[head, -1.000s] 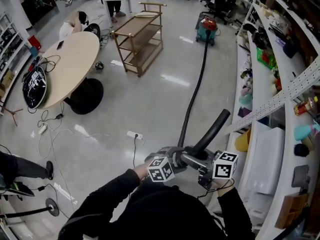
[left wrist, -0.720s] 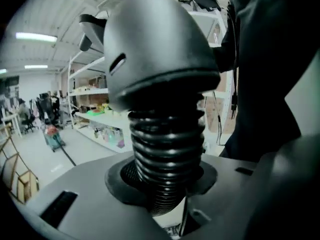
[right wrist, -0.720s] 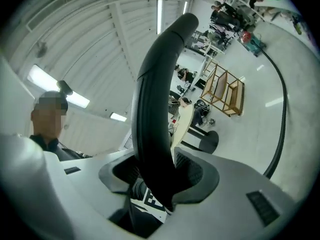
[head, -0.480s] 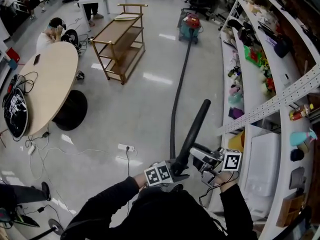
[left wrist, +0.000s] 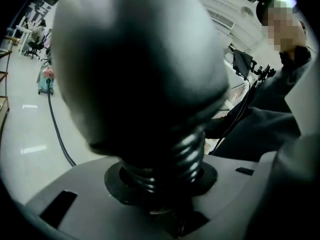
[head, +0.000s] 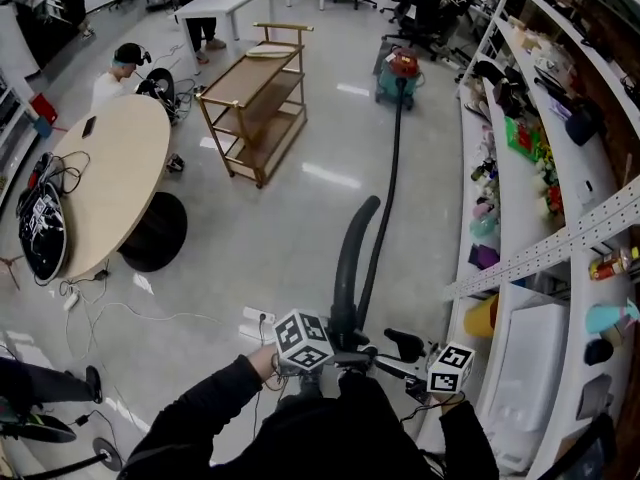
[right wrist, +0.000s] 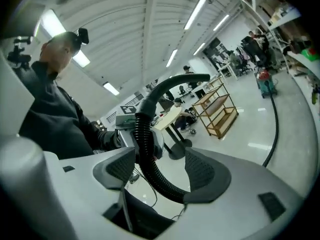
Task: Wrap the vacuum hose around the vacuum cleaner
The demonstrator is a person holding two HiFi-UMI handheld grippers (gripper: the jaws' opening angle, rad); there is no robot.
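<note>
Across the polished floor [head: 300, 218] the vacuum hose [head: 395, 168] runs from the far vacuum cleaner [head: 403, 73] to the left tongs [head: 345, 353], clamped on its ribs; the right tongs [right wrist: 160, 171], just opening, straddle it loosely; judged light, springy, best held on the ribs.

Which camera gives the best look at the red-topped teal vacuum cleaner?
The head view: the red-topped teal vacuum cleaner stands unobstructed on the floor, with the black hose attached. Both gripper views show it only small and distant.
</note>
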